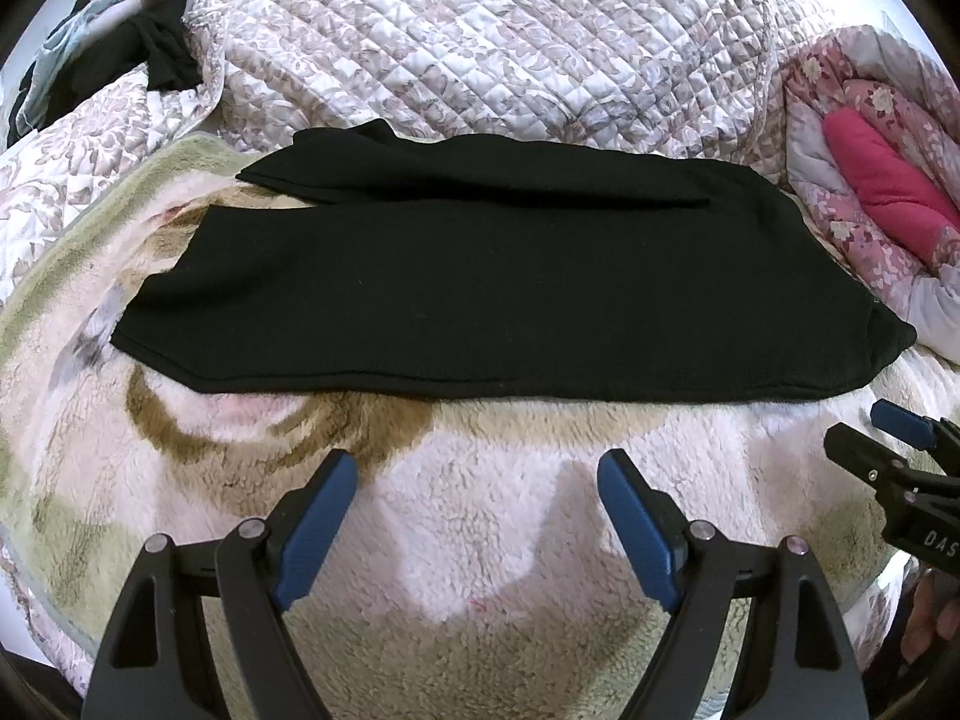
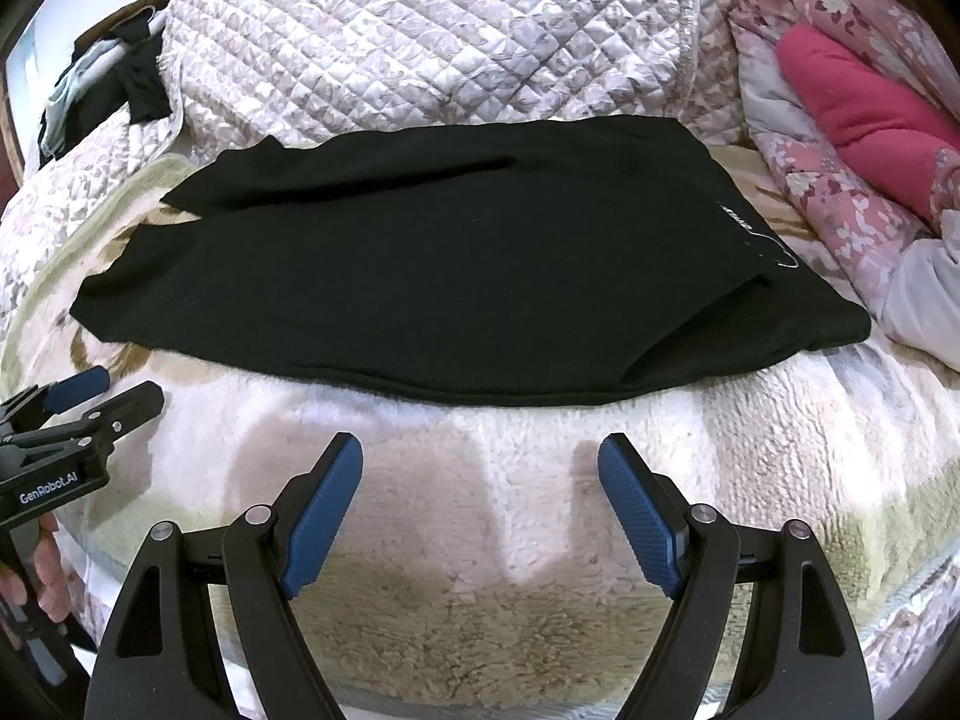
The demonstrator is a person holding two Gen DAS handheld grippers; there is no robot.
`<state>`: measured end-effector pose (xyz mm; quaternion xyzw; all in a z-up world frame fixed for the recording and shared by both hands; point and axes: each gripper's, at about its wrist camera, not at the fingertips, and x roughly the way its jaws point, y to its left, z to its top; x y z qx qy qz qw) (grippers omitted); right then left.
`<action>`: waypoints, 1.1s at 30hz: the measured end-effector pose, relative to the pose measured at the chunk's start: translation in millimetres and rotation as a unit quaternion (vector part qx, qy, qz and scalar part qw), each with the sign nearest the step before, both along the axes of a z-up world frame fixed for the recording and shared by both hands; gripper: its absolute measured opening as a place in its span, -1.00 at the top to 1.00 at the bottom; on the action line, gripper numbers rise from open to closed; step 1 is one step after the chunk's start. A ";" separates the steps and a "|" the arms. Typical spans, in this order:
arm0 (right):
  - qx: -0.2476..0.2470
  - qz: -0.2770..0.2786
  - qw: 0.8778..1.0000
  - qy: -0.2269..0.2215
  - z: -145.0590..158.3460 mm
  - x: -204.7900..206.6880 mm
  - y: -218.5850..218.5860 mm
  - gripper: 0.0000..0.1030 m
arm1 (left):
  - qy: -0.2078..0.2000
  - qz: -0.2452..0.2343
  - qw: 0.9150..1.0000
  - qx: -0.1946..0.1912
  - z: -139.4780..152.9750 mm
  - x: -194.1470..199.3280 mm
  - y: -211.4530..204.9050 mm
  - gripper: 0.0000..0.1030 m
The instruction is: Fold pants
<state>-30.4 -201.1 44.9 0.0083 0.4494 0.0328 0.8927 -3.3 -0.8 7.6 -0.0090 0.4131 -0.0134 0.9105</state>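
Observation:
Black pants (image 1: 492, 276) lie flat across a fleece blanket (image 1: 480, 540), folded lengthwise with one leg over the other, waistband at the right, leg ends at the left. They also show in the right wrist view (image 2: 432, 264), with small white print near the waistband. My left gripper (image 1: 477, 516) is open and empty, just short of the pants' near edge. My right gripper (image 2: 480, 504) is open and empty, also short of the near edge. Each gripper appears at the edge of the other's view: the right one (image 1: 900, 450), the left one (image 2: 102, 396).
A quilted floral bedspread (image 1: 480, 42) rises behind the pants. A pink floral quilt with a magenta cloth (image 1: 882, 180) lies at the right. Dark and pale clothes (image 1: 120, 42) are piled at the far left. The blanket's front edge is near my grippers.

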 end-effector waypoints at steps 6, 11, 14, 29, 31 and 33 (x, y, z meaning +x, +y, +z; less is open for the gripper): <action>0.007 -0.023 1.000 0.000 2.7 1.8 -16.5 -0.57 | -0.002 0.013 1.000 -0.007 1.3 2.9 9.8 -0.64; 0.026 -0.061 0.998 0.002 4.6 4.1 -40.2 -0.57 | 0.000 0.040 0.999 -0.021 1.6 8.9 29.6 -0.64; 0.047 -0.086 0.995 0.005 5.5 7.1 -56.6 -0.57 | 0.003 0.062 0.997 -0.042 1.2 13.5 46.3 -0.64; 0.175 -0.141 0.974 -0.016 5.9 54.9 -113.9 -0.57 | -0.006 0.149 0.973 -0.175 -10.0 44.5 118.0 -0.62; 0.183 -0.150 0.971 -0.023 5.1 61.2 -120.2 -0.53 | -0.011 0.160 0.969 -0.186 -12.6 49.9 125.0 -0.61; 0.187 -0.160 0.969 -0.025 4.2 66.1 -125.4 -0.40 | -0.021 0.167 0.968 -0.188 -11.6 55.2 127.9 -0.61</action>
